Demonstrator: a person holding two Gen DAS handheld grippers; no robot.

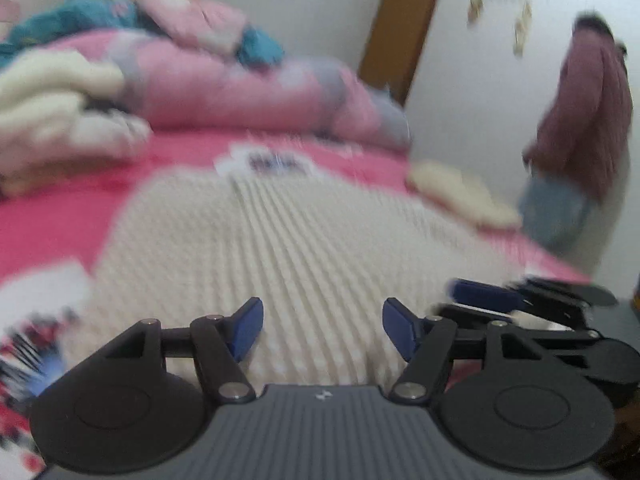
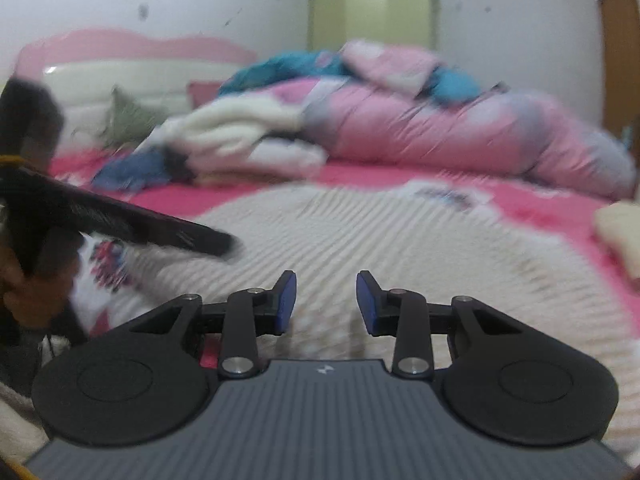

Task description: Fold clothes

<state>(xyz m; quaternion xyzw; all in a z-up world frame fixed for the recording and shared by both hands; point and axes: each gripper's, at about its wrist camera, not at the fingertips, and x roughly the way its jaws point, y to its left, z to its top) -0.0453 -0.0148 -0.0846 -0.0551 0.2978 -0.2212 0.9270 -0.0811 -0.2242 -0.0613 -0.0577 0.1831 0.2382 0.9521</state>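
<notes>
A cream ribbed sweater [image 1: 304, 240] lies spread on the pink bed [image 1: 48, 216], near its front edge. Left gripper [image 1: 322, 328] and right gripper [image 2: 326, 300] hover over it, jaws spread, empty. Soft, floppy knit; best pinched at the hem corners.

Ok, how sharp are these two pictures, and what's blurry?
Left wrist view: the tongs are crisp, but the cream sweater, the pink quilt and the person by the wall are smeared. Right wrist view: its tongs are sharp, the bedding is soft, and straight edges bow from the fisheye.

A home bedroom: pink bed [image 2: 360, 184], heaped quilt [image 2: 460, 132], padded headboard [image 2: 132, 64], wardrobe [image 2: 372, 16].
</notes>
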